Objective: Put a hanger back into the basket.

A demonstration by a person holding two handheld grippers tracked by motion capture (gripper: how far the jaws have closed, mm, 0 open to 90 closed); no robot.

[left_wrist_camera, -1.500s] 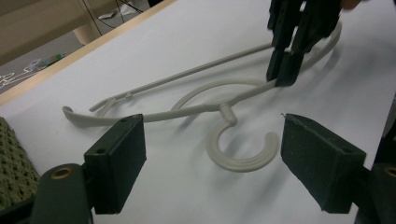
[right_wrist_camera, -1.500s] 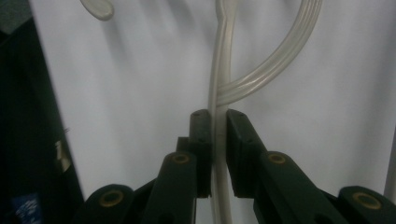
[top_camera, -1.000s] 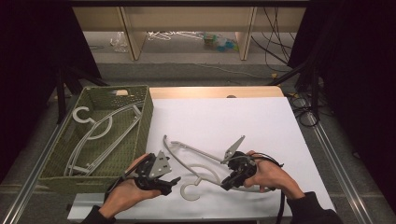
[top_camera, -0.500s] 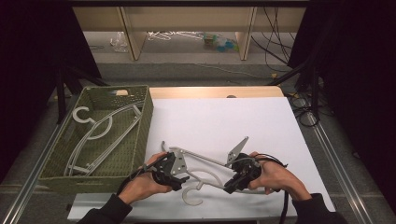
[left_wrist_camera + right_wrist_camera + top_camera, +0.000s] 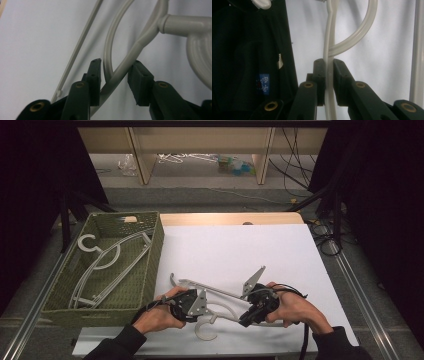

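A pale grey plastic hanger (image 5: 215, 289) lies on the white table top (image 5: 240, 250) near the front edge, its hook (image 5: 207, 332) pointing toward the person. In the right gripper view my right gripper (image 5: 328, 61) is shut on a thin arm of the hanger (image 5: 359, 32). It sits at the hanger's right end (image 5: 257, 307). My left gripper (image 5: 187, 304) is at the hanger's left part. Its jaws (image 5: 116, 67) stand open on either side of a hanger arm (image 5: 147, 35), which leans against the left pad (image 5: 96, 72).
A green woven basket (image 5: 155, 250) stands at the table's left, with other grey hangers (image 5: 107, 262) lying in it. A bare wooden strip (image 5: 230, 218) runs along the table's far edge. Beyond it, a low shelf (image 5: 200, 140) stands over floor clutter.
My left gripper has moved right, onto the hanger, and now straddles one of its arms. The right gripper has stayed shut on the hanger, nearly in place.
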